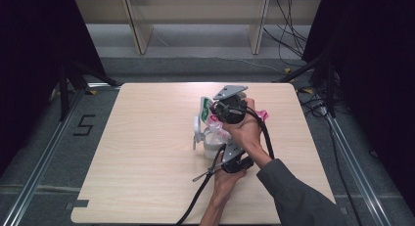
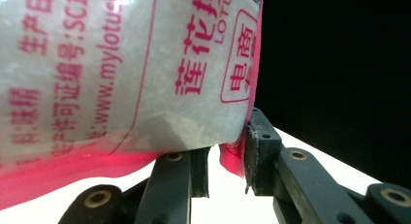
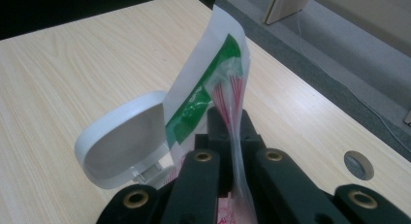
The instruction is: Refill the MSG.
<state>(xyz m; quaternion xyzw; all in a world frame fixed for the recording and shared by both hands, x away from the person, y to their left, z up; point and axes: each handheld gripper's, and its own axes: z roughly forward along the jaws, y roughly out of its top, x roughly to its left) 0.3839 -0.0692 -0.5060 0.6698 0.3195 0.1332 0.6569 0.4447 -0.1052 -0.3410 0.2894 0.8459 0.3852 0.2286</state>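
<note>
A clear plastic bag point(image 1: 216, 126) with pink and green print, full of white grains point(image 2: 121, 64), hangs over a white tub point(image 1: 210, 147) whose hinged lid point(image 3: 126, 146) stands open. My right gripper point(image 3: 231, 122) is shut on the bag's flat upper edge point(image 3: 213, 73); in the high view it point(image 1: 215, 110) is at the top of the bag. My left gripper point(image 2: 225, 161) is shut on the bag's pink bottom seam, which sits between the jaws, with the right pad pressed on the bag's corner. In the high view the left gripper point(image 1: 222, 146) comes in from below, beside the tub.
The light wooden table point(image 1: 147, 138) has bare room left of the tub and a round hole point(image 3: 358, 165) near its right edge. Shelf legs point(image 1: 139, 35) and floor cables point(image 1: 288, 35) lie beyond the far edge. Black cables trail from both grippers toward the person.
</note>
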